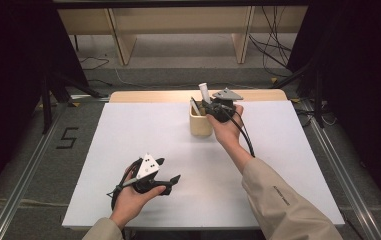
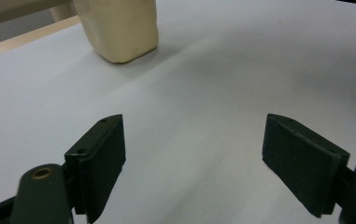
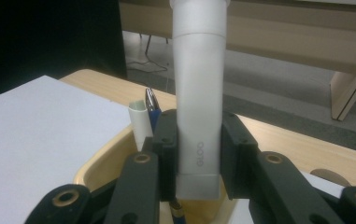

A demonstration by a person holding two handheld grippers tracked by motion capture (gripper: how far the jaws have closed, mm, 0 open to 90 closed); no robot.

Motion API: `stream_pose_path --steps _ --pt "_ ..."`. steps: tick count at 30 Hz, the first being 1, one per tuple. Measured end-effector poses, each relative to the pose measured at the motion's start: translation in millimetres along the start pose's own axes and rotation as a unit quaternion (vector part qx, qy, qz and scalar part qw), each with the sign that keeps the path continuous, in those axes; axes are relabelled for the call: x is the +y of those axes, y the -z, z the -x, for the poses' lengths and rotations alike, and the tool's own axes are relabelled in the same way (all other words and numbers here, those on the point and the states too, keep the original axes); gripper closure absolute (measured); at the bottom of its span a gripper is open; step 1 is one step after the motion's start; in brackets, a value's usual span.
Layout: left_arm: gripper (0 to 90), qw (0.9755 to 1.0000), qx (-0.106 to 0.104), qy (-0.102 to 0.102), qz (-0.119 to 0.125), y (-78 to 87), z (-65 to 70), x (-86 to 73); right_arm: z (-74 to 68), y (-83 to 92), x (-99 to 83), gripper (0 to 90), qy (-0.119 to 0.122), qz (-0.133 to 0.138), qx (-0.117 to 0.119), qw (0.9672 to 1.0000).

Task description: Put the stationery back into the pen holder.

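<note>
Glue stick [image 3: 199,93] was clamped upright by the right gripper [image 3: 198,154] over the pen cup [image 1: 200,124], apparently mid-transfer, while the left gripper [image 2: 194,163] was held with jaws apart, empty.

The white table top [image 1: 143,130] is bare and wide around the left gripper [image 1: 170,170], so it can move freely. Far back, the cream cup [image 1: 200,125] blocks the way, crowded with pens [image 3: 151,108] and a white tube [image 3: 199,93].

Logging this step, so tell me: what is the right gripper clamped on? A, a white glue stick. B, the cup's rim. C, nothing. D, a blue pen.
A: the right gripper has both jaws pressed against the white glue stick, upright over the cup.
</note>
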State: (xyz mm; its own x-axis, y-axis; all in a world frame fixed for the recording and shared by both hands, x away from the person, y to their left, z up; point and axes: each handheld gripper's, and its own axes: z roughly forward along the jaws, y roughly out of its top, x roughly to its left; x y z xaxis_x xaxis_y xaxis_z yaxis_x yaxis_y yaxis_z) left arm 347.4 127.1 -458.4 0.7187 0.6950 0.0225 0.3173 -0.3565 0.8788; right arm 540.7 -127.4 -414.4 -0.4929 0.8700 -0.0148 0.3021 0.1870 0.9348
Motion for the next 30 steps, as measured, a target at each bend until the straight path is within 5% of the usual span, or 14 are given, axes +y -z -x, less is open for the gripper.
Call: stream_pose_path --steps 30 --pt "21.3 1.0 -0.001 0.0 0.0 -0.5 0.3 -0.2 -1.9 -8.5 -6.3 71.4 -0.007 -0.013 -0.007 0.9999"
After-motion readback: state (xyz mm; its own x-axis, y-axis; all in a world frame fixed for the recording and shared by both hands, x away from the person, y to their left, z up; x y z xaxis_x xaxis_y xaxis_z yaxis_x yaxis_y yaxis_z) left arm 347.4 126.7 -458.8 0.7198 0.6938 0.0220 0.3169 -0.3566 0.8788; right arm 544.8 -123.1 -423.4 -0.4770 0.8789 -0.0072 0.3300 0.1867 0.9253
